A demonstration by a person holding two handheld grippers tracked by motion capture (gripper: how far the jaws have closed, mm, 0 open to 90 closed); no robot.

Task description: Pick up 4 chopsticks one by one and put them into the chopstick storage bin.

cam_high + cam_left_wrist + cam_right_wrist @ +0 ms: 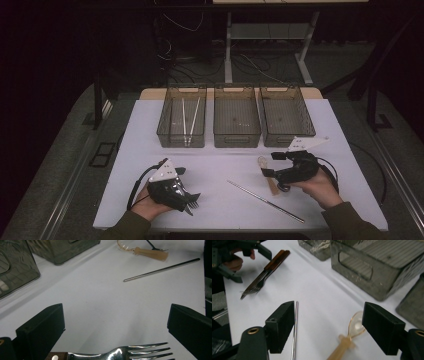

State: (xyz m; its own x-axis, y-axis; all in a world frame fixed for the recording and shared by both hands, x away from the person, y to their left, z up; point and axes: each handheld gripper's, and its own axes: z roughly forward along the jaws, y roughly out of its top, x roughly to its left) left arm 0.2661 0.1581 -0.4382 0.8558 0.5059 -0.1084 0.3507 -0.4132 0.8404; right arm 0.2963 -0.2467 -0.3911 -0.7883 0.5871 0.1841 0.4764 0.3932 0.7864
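Left gripper (186, 192) hovered jaws apart over fork (120, 353) at table's (225, 210) near edge; right gripper (270, 164) jaws apart around spoon (352, 331). Best to lower squarely, clamp handles mid-length before lifting toward bins (237, 135).

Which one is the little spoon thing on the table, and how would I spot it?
Start at the white table and go to the person's right gripper. Between its open jaws lies a small translucent amber plastic spoon. Unlike the thin straight metal rod beside it, it has a round bowl.
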